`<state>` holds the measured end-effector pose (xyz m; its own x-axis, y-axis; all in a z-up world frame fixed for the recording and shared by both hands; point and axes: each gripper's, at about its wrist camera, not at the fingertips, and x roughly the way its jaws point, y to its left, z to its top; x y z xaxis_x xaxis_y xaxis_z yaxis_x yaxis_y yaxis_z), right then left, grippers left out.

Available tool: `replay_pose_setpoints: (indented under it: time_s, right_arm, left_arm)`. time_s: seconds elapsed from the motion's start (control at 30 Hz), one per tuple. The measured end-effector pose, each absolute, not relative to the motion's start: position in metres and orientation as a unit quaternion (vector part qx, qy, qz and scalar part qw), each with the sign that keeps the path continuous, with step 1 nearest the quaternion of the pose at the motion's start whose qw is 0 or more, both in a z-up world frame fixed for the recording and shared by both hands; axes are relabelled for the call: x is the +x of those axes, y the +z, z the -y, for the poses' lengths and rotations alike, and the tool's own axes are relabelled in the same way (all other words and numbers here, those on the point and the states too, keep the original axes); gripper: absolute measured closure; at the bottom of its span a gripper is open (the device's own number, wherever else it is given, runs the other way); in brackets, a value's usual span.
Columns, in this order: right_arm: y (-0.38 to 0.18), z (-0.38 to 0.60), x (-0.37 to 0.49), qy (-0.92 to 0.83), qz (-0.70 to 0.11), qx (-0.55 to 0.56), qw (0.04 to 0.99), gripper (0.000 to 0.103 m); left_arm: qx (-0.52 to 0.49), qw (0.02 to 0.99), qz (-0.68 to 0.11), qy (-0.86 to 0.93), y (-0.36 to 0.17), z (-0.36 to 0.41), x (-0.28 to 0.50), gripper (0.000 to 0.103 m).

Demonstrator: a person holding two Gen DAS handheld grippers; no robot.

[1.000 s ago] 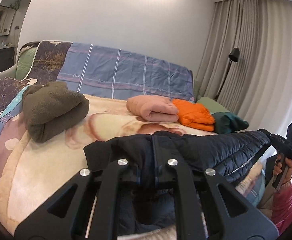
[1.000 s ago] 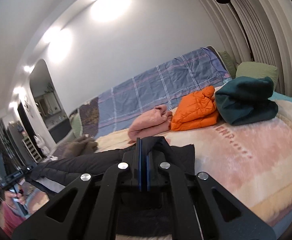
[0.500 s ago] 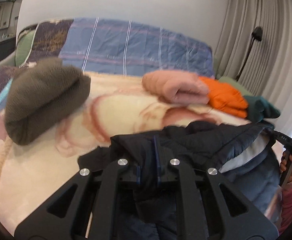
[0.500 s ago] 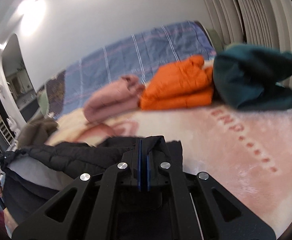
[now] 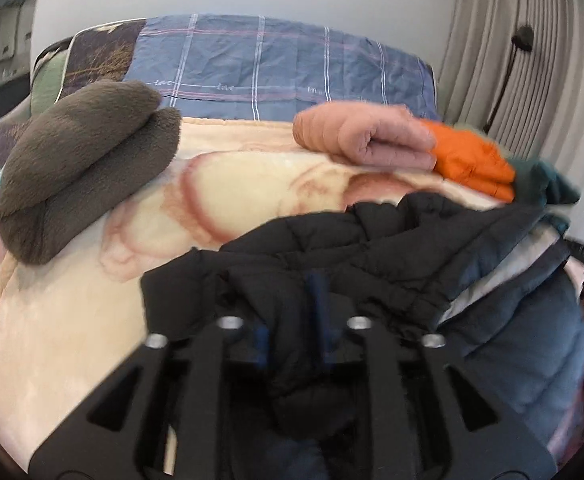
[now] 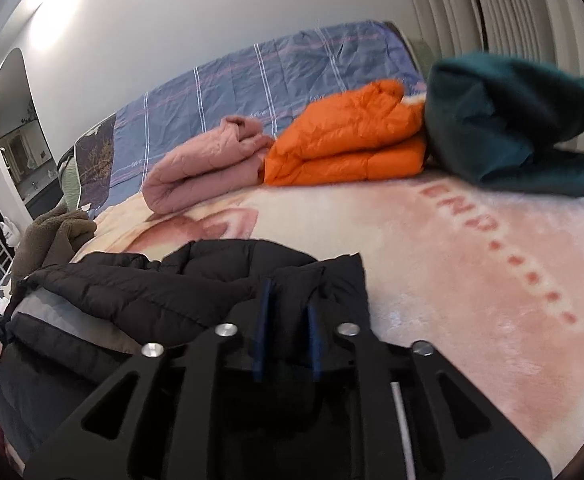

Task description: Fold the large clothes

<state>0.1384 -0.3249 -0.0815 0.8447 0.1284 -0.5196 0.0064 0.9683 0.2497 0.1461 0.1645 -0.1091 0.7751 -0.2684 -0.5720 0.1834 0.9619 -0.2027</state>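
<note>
A black puffer jacket [image 5: 371,240] lies folded across the near part of the bed, its grey lining showing and its lower half hanging over the bed's edge. In the left wrist view my left gripper [image 5: 288,308] is low over the jacket's left corner. Its jaws are opening, and a fold of black fabric stands loose between the blue pads. In the right wrist view my right gripper [image 6: 289,300] sits over the jacket's [image 6: 152,280] right corner. Its jaws are opening too, with fabric between the parted pads.
On the cream and pink blanket [image 6: 471,280] lie folded clothes: a brown fleece [image 5: 80,168] at left, then a pink jacket [image 5: 363,136], an orange jacket [image 6: 351,140] and a teal garment [image 6: 511,120] in a row behind. A blue plaid cover [image 5: 272,64] lies at the head; curtains hang at right.
Both grippers came down and forward, laying the jacket's upper edge on the bed. Their pads, shut on the fabric before, now stand apart.
</note>
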Motion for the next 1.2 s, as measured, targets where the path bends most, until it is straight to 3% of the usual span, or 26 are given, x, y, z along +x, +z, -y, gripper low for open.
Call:
replay_pose_setpoints:
  time_s: [0.03, 0.07, 0.1, 0.23, 0.33, 0.4, 0.5, 0.57, 0.67, 0.83, 1.0, 1.2]
  right_arm:
    - [-0.075, 0.326, 0.130, 0.025, -0.264, 0.120, 0.957, 0.049]
    - [-0.067, 0.327, 0.118, 0.020, -0.246, 0.116, 0.962, 0.038]
    - [-0.063, 0.326, 0.111, 0.021, -0.240, 0.111, 0.964, 0.038]
    - [-0.045, 0.316, 0.083, 0.040, -0.232, 0.067, 0.969, 0.038]
    - [-0.042, 0.296, 0.066, 0.093, -0.249, 0.045, 0.963, 0.041]
    - [-0.044, 0.283, 0.062, 0.128, -0.268, 0.040, 0.954, 0.056]
    - [-0.056, 0.257, 0.068, 0.179, -0.317, 0.029, 0.931, 0.068]
    - [-0.067, 0.243, 0.080, 0.178, -0.346, 0.006, 0.921, 0.070]
    - [-0.082, 0.236, 0.102, 0.165, -0.373, 0.008, 0.913, 0.070]
    - [-0.069, 0.243, 0.127, 0.144, -0.353, 0.014, 0.925, 0.070]
    - [-0.047, 0.265, 0.165, 0.087, -0.311, 0.030, 0.946, 0.070]
    - [-0.059, 0.261, 0.203, 0.072, -0.333, 0.050, 0.939, 0.065]
  left_arm:
    - [-0.083, 0.943, -0.299, -0.122, -0.101, -0.170, 0.136, 0.053]
    - [-0.089, 0.946, -0.288, -0.120, -0.096, -0.173, 0.129, 0.035]
    - [-0.088, 0.954, -0.263, -0.112, -0.085, -0.178, 0.115, 0.032]
    - [-0.094, 0.962, -0.217, -0.138, -0.055, -0.186, 0.078, 0.033]
    - [-0.089, 0.951, -0.212, -0.204, -0.044, -0.173, 0.057, 0.047]
    - [-0.073, 0.935, -0.226, -0.265, -0.045, -0.151, 0.049, 0.058]
    - [-0.048, 0.902, -0.274, -0.330, -0.060, -0.115, 0.052, 0.066]
    - [-0.009, 0.892, -0.311, -0.329, -0.073, -0.091, 0.063, 0.067]
    - [0.046, 0.880, -0.364, -0.300, -0.100, -0.062, 0.090, 0.067]
    - [0.058, 0.900, -0.340, -0.266, -0.082, -0.071, 0.120, 0.064]
    - [0.064, 0.938, -0.281, -0.194, -0.053, -0.091, 0.156, 0.035]
    - [0.052, 0.936, -0.312, -0.156, -0.072, -0.090, 0.200, 0.035]
